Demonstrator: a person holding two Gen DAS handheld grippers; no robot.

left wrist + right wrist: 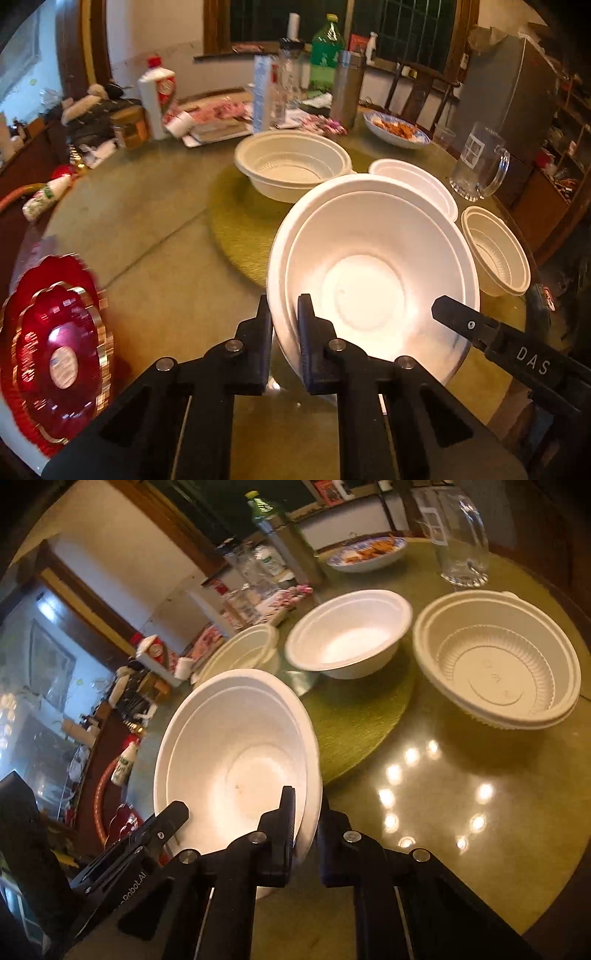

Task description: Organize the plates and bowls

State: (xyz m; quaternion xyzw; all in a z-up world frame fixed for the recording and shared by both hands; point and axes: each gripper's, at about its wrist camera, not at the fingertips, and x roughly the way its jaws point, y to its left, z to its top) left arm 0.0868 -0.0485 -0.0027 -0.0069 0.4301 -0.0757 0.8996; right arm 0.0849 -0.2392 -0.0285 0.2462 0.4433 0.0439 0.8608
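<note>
At far left of the left wrist view, a red plate with gold edging sits at the edge of the surface, apart from the white ware. Next, the left hand-held gripper is clenched on the near-left rim of a white foam bowl, which appears nested with a second one and tilted off the surface; the right hand-held gripper pinches its opposite rim. Beyond lie a ribbed bowl, a white bowl and, rightmost, another ribbed bowl, all apart. Sorting looks barely begun: one pair stacked, the rest still to gather.
</note>
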